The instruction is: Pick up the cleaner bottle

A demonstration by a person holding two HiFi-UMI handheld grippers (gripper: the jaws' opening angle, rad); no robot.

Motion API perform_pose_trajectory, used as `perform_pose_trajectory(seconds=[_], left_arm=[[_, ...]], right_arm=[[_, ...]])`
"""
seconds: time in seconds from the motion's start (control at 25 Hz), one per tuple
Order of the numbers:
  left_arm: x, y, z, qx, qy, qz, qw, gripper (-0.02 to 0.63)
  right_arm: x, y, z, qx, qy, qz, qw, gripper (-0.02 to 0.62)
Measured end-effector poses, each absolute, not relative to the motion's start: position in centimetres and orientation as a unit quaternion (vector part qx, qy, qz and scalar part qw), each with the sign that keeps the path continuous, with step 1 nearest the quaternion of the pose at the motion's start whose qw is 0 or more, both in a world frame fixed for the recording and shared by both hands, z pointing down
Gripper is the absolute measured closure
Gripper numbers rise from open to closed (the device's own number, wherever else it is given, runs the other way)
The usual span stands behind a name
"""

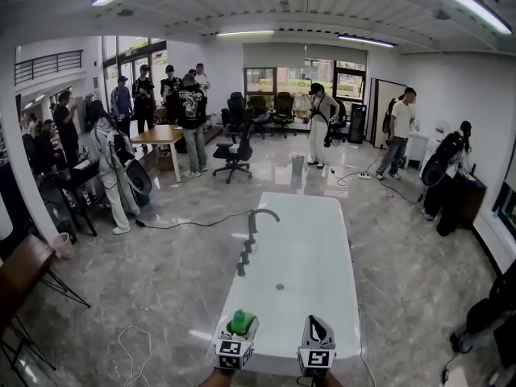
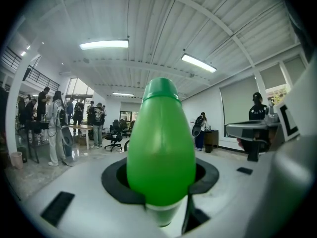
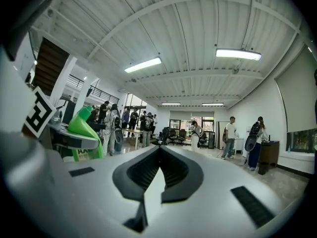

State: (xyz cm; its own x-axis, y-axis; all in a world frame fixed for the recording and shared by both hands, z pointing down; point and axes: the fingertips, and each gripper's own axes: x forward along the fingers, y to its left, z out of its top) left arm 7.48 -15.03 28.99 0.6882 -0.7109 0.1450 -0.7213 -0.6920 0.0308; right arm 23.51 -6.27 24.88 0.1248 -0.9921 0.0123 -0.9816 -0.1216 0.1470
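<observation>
The green cleaner bottle [image 1: 239,322] stands upright between the jaws of my left gripper [image 1: 238,334], which is shut on it above the near end of the white bathtub [image 1: 355,297]. In the left gripper view the bottle [image 2: 161,148] fills the middle, and the black pads [image 2: 115,183] press on its sides. My right gripper [image 1: 317,330] hovers beside it to the right, its jaws closed to a point with nothing in them. The right gripper view shows those jaws [image 3: 158,150] meeting at the tip, with the bottle [image 3: 84,128] off to the left.
A grey faucet [image 1: 260,216] rises on the tub's left rim. Several people stand around the room, with office chairs [image 1: 234,153] and a wooden table [image 1: 161,135] at the back left. Cables [image 1: 185,220] lie across the floor.
</observation>
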Motion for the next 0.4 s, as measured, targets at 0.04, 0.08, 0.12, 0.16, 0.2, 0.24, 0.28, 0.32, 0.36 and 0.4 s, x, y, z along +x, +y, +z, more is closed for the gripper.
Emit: perform_pose_trajectory(seconds=[0.04, 0.08, 0.12, 0.16, 0.2, 0.24, 0.28, 0.32, 0.36, 0.4], left_arm=[[7.7, -15.0, 29.1, 0.918, -0.39, 0.062, 0.042, 0.419], [7.9, -14.9, 29.1, 0.918, -0.39, 0.064, 0.041, 0.419], [8.0, -14.8, 29.2, 0.918, -0.39, 0.065, 0.042, 0.419], [8.1, -14.7, 29.3, 0.918, -0.39, 0.066, 0.042, 0.419], [8.1, -14.6, 29.4, 0.918, -0.389, 0.066, 0.041, 0.419], [8.1, -14.6, 29.7, 0.918, -0.388, 0.066, 0.04, 0.419], [8.0, -14.6, 30.2, 0.919, -0.387, 0.066, 0.04, 0.419], [7.9, -14.7, 30.7, 0.92, -0.385, 0.066, 0.039, 0.419], [7.7, -14.8, 31.3, 0.921, -0.383, 0.065, 0.038, 0.419], [7.6, -14.9, 32.0, 0.921, -0.381, 0.064, 0.038, 0.419]], right_arm=[[23.6, -6.3, 25.0, 0.746, -0.662, -0.044, 0.06, 0.578], [23.7, -6.3, 25.0, 0.745, -0.663, -0.045, 0.059, 0.578], [23.9, -6.3, 25.0, 0.745, -0.663, -0.046, 0.057, 0.578], [24.0, -6.2, 25.1, 0.745, -0.663, -0.047, 0.055, 0.578], [24.0, -6.2, 25.1, 0.745, -0.663, -0.046, 0.053, 0.578], [24.0, -6.2, 25.3, 0.745, -0.664, -0.046, 0.053, 0.578], [23.9, -6.3, 25.8, 0.744, -0.665, -0.045, 0.054, 0.578], [23.8, -6.5, 26.3, 0.742, -0.666, -0.046, 0.056, 0.578], [23.6, -6.6, 26.9, 0.742, -0.667, -0.046, 0.059, 0.578], [23.4, -6.8, 27.6, 0.741, -0.667, -0.047, 0.061, 0.578]])
